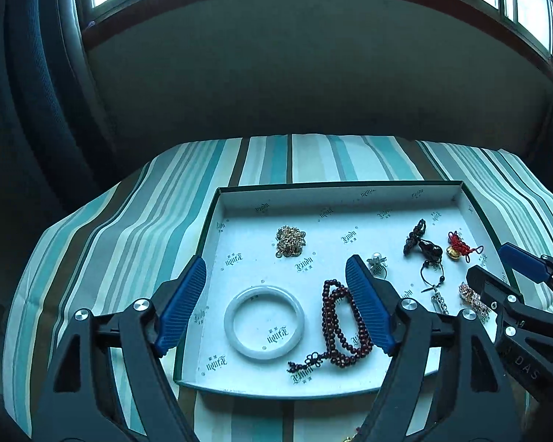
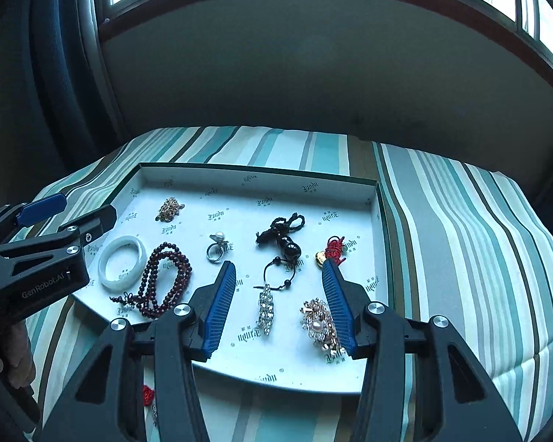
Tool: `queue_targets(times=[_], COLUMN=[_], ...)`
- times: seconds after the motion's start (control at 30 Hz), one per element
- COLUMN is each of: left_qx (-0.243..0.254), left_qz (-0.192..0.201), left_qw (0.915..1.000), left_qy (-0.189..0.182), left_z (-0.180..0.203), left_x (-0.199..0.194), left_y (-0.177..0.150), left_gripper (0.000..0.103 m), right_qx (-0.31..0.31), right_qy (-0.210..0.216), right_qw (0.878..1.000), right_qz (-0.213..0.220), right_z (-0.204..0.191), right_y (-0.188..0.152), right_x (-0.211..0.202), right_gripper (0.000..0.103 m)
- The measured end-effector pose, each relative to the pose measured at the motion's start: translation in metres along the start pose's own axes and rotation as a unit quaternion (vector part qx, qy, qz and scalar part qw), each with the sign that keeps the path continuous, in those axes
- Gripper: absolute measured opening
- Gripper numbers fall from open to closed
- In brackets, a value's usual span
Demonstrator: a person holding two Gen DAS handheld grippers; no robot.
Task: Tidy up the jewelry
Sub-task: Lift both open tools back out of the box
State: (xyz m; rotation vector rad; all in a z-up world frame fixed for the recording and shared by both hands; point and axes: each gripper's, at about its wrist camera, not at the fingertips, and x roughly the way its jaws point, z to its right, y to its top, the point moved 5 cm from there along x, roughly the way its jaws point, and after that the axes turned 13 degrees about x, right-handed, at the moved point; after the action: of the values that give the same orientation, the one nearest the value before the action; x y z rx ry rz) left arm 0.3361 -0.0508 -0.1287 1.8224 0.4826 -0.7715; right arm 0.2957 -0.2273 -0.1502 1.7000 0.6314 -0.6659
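A shallow white box lid (image 1: 335, 204) (image 2: 239, 178) lies on a striped cloth and holds the jewelry. In it are a white jade bangle (image 1: 264, 321) (image 2: 122, 262), a dark red bead string (image 1: 341, 326) (image 2: 166, 278), a gold chain (image 1: 290, 240) (image 2: 169, 208), a pearl ring (image 2: 217, 246), a black cord pendant (image 1: 424, 245) (image 2: 282, 235), a red knot charm (image 1: 461, 245) (image 2: 333, 248), a crystal pendant (image 2: 266, 307) and a rhinestone brooch (image 2: 319, 322). My left gripper (image 1: 276, 269) is open above the bangle and beads. My right gripper (image 2: 279, 270) is open above the crystal pendant.
The striped cloth (image 1: 136, 221) (image 2: 461, 239) covers the table, which ends at a dark wall under a window. A small red item (image 2: 148, 394) lies on the cloth in front of the lid. A hand (image 2: 7, 353) holds the left gripper's handle.
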Motion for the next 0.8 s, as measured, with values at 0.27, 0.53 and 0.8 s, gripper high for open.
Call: queue_targets(times=[0.27, 0.53, 0.8], left_qx=[0.012, 0.01, 0.001], left_qz=[-0.02, -0.051, -0.072], left_qw=[0.9996, 0.9982, 0.9968], left_qy=[0.015, 0.029, 0.035], left_z=[-0.009, -0.018, -0.027], left_x=[-0.039, -0.06, -0.06], left_y=[-0.055, -0.108, -0.131], left_gripper=[0.078, 0.078, 0.078], right_qx=[-0.03, -0.07, -0.081], right_qy=[0.009, 0.033, 0.045], right_qw=[0.999, 0.994, 0.99], right_qz=[-0.029, -0.078, -0.106], right_z=[-0.011, -0.042, -0.06], right_y=[-0.048, -0.096, -0.11], right_x=[-0.036, -0.036, -0.02], right_gripper=[0.048, 0.042, 0.035])
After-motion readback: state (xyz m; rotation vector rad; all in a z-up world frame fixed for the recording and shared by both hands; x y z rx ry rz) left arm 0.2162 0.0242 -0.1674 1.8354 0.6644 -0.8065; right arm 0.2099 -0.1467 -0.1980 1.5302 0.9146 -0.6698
